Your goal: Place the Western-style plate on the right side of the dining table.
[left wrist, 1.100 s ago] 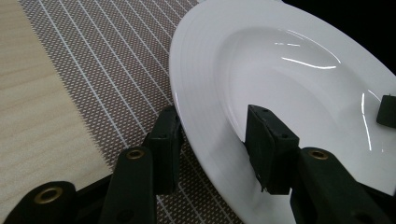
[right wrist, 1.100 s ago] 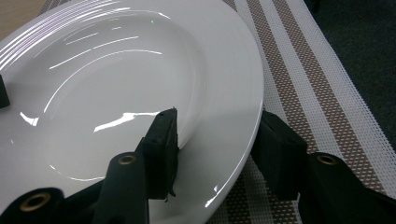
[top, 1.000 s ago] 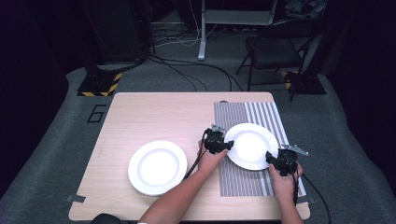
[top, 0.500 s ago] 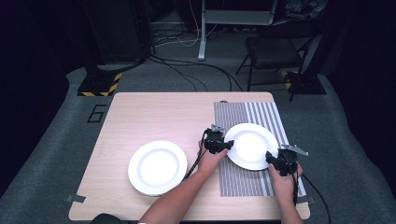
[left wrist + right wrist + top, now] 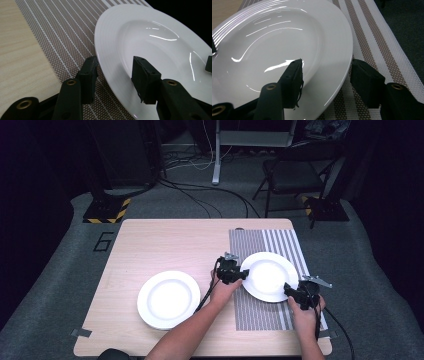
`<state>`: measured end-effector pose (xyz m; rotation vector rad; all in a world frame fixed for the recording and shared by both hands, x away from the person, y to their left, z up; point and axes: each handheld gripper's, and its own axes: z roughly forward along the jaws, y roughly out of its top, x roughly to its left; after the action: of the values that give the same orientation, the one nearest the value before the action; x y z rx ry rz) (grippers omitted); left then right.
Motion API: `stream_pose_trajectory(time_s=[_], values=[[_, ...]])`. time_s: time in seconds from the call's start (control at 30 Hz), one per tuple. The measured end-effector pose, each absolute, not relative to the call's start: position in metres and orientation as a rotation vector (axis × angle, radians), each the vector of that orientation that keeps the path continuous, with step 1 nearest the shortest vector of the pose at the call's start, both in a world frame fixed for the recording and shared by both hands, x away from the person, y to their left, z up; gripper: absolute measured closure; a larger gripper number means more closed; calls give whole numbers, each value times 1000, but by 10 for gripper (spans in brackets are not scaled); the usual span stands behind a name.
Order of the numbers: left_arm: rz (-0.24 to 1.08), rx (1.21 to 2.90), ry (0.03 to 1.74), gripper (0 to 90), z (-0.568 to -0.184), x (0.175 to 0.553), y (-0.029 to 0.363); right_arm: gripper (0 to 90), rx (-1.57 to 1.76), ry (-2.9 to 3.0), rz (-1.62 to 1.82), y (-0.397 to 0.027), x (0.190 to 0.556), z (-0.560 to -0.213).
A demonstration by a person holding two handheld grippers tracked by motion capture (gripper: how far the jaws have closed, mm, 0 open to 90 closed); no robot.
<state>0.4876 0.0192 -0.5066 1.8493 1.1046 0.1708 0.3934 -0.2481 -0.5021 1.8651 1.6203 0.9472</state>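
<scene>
A white plate (image 5: 270, 275) lies on the striped placemat (image 5: 260, 315) at the table's right. My left gripper (image 5: 244, 274) is at the plate's left rim. In the left gripper view its jaws (image 5: 115, 62) straddle the rim of the plate (image 5: 155, 42), one outside on the mat and one over the bowl, with gaps showing. My right gripper (image 5: 291, 291) is at the plate's near right rim. Its jaws (image 5: 327, 63) have just been opening and stand apart on either side of the rim of the plate (image 5: 287, 40), not pressing on it.
A second white plate (image 5: 168, 299) sits on the bare wooden table (image 5: 165, 245) to the left. A chair (image 5: 295, 175), cables and a stand are on the floor beyond the table's far edge.
</scene>
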Motion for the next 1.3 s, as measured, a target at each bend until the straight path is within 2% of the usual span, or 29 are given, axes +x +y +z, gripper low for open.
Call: stream_pose_trajectory(time_s=[0.3,1.3], values=[[166,1826,1091,534,-494,484,27,392,1813,1632,929,-248,380,-489],[204,1835,1110,520,-473,468,72,398,1690,1717,1009,-218,378,-462]])
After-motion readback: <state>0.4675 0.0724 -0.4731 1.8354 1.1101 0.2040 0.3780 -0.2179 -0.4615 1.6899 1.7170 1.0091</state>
